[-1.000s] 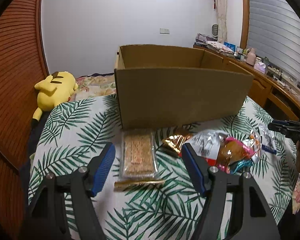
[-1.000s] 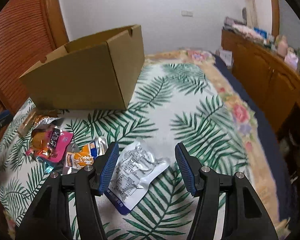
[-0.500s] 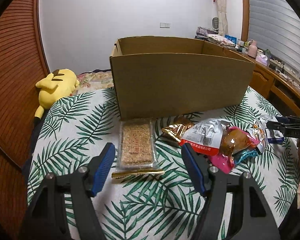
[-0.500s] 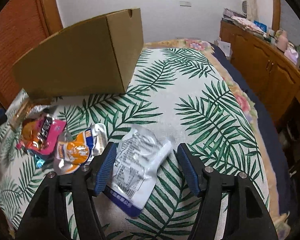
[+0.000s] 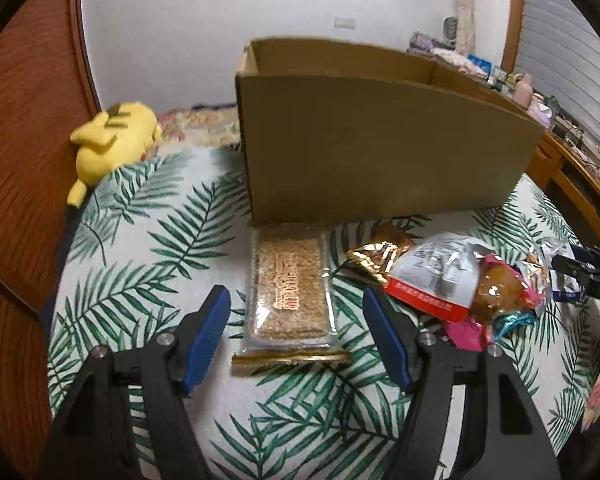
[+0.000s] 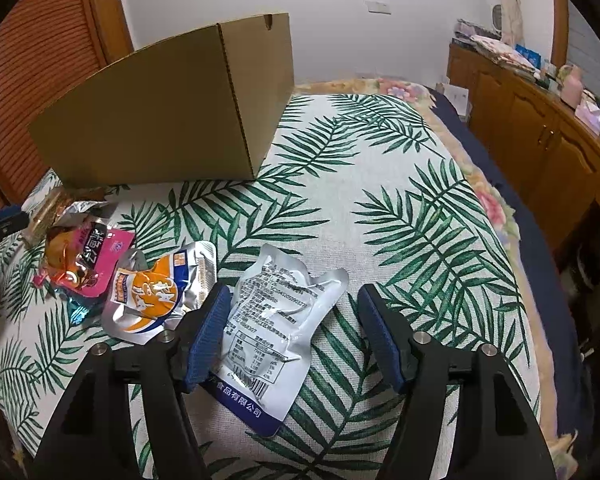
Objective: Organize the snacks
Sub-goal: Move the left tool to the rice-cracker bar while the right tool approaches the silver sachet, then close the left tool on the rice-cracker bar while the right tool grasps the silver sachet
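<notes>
While blurred, cracker pack [image 5: 289,286] seemingly points lengthwise toward cardboard box [image 5: 380,144].

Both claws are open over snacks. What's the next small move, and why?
Probably lower the right claw and close on the silver pouch: it already lies flat between the open fingers, clear of the orange pouch, with the box nearby.

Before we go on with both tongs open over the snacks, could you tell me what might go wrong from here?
1. The silver pouch lies flat and crinkled, so the right tongs may slip off it.
2. The clear cracker pack touches the cardboard box; the left tongs could shove it against the wall.
</notes>
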`<state>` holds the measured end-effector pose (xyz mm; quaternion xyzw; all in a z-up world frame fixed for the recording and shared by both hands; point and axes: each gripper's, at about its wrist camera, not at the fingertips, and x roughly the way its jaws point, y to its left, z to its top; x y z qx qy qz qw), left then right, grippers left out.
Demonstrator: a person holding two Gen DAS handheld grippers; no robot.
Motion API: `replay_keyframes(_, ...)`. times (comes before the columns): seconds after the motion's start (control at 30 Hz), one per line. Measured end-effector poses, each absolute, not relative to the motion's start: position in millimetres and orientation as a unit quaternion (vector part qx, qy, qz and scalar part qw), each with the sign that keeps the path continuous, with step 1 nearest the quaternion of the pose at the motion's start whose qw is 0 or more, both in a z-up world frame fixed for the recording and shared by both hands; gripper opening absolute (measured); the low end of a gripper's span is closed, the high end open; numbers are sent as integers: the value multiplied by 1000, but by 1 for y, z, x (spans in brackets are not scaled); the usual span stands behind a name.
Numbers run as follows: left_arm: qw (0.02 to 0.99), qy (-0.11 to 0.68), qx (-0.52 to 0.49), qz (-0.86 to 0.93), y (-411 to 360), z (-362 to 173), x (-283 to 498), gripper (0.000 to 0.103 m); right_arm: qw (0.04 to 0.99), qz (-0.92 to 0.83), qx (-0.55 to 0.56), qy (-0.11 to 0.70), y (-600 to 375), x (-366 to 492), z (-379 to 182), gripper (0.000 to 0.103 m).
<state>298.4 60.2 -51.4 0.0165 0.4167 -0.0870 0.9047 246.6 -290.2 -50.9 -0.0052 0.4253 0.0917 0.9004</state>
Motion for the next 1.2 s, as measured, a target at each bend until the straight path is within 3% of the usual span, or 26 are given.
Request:
replay_keyframes(0.43, 878, 471, 46, -72, 43, -78, 340, 72, 902, 99, -8, 421, -288, 245, -52, 59)
replay_keyframes(0.53, 882, 466, 35, -70, 47, -82, 340, 79, 901, 103, -19, 421, -283, 245, -52, 60)
replay_keyframes(0.6, 887, 456, 35, -60, 50, -85, 340, 92, 900, 104, -29, 422, -279, 245, -52, 60)
replay_keyframes(0.7, 891, 451, 24, -47, 57, -89, 342, 103, 900, 104, -33, 422, -278, 245, -53, 60)
replay_keyframes(1.2, 890, 453, 25, -50, 57, -90, 337, 103, 895, 105, -27, 432, -279, 243, -51, 60)
